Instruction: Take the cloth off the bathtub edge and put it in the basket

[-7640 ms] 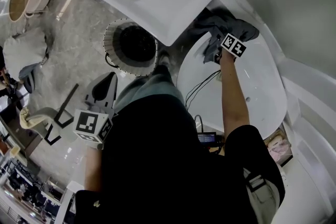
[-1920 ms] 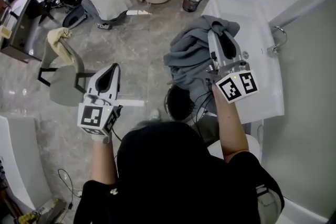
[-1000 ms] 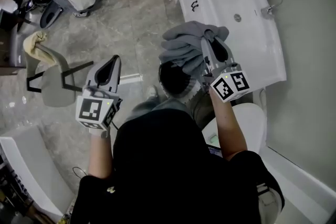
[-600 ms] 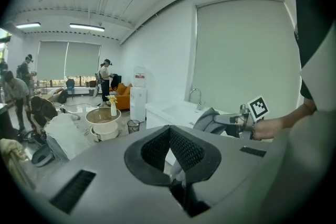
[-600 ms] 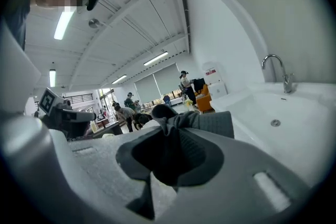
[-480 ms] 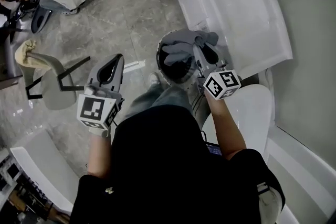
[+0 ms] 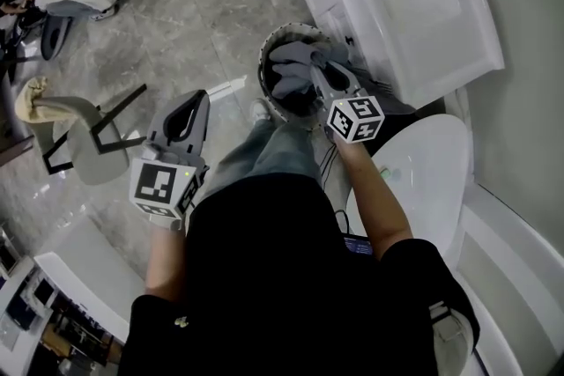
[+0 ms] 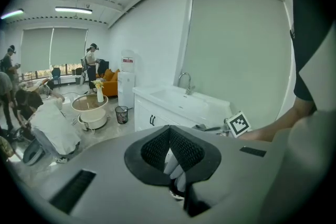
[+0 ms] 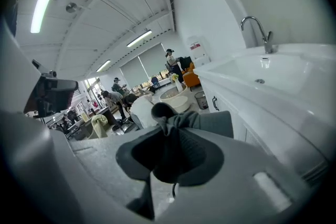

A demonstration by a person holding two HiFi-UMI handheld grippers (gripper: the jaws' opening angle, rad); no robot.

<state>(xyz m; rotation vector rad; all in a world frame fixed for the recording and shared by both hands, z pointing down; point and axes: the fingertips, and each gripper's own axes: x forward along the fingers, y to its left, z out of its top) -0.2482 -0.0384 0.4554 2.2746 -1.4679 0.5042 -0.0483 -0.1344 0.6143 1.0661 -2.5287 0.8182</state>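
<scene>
Pinching the cloth [image 7: 286, 77], the right tongs [image 7: 315, 69] reach into the basket [image 7: 263, 75], cloth hiding their tips. The left tongs [image 7: 202, 98] are closed, empty.

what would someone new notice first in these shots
The eye goes to the grey cloth bunched in the mouth of the round dark basket, which stands on the floor beside the white sink cabinet. The right gripper is clamped on that cloth. To the left, the left gripper hangs empty over the grey stone floor, its jaws together.
</scene>
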